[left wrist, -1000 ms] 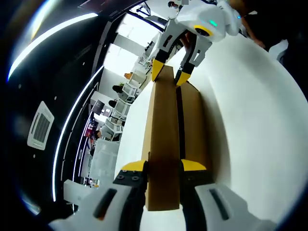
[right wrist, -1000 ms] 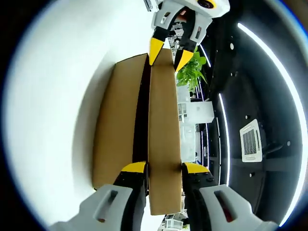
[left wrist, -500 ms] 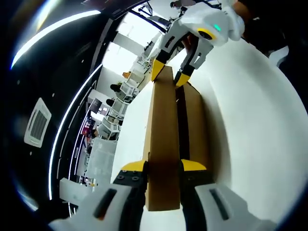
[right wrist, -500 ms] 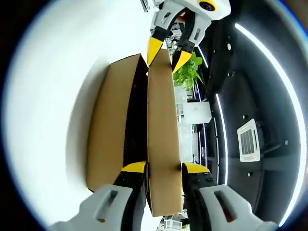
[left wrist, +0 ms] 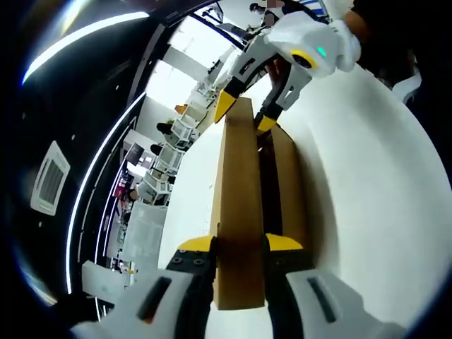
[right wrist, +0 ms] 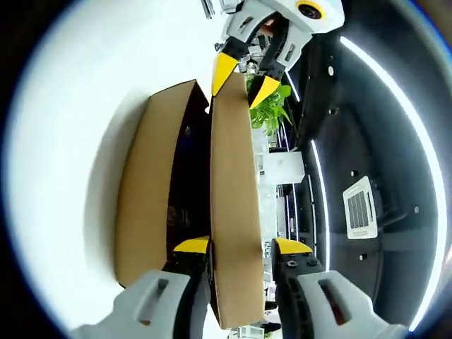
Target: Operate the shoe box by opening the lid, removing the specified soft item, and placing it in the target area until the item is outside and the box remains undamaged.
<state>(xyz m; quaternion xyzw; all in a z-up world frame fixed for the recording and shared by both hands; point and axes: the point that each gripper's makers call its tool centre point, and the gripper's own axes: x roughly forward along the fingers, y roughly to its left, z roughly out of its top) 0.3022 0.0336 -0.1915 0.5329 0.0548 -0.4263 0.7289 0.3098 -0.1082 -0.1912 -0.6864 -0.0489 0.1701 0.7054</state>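
A brown cardboard shoe box [right wrist: 141,191] lies on a white table [right wrist: 78,106]. Its lid [right wrist: 229,191] is tilted up off the box, and a dark gap [right wrist: 187,176] shows between them; I cannot make out what is inside. My right gripper [right wrist: 240,247] is shut on the lid's near end, while my left gripper [right wrist: 241,81] pinches the far end. In the left gripper view the same lid [left wrist: 240,198] runs from my left gripper [left wrist: 240,244] up to my right gripper [left wrist: 245,115], with the box [left wrist: 286,183] to its right.
The white table [left wrist: 367,183] stretches wide beside the box. A green plant [right wrist: 268,113] stands beyond the table's far end. Shelving and chairs [left wrist: 176,148] sit in the bright room behind, with ceiling light strips overhead.
The lid has swung further up from the box, and the dark gap between them has widened. Both grippers have kept their hold on the lid's ends.
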